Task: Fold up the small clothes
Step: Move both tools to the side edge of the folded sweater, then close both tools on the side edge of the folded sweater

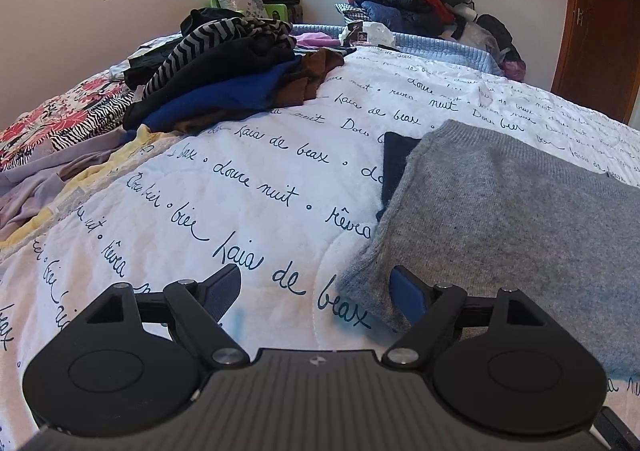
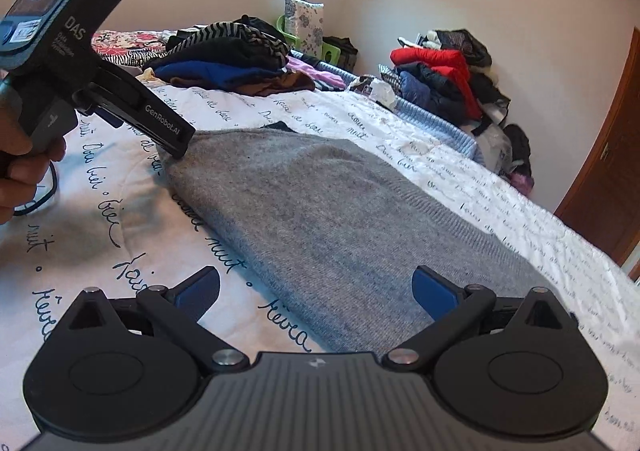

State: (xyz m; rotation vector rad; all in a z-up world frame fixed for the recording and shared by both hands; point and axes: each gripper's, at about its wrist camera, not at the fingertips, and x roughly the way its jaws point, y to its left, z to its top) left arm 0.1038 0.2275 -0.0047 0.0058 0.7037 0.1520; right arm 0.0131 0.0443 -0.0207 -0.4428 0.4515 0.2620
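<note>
Here the quilt (image 1: 248,187) covers the bed, a clothes pile (image 1: 224,75) lies far left on it, the folded grey sweater (image 2: 328,211) lies near right, and both the left gripper (image 1: 316,291) and right gripper (image 2: 316,291) hover spread, holding nothing.

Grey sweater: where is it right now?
The grey sweater lies flat on the white script-print quilt, ahead of the open right gripper; the open left gripper sits at its near-left corner.
</note>
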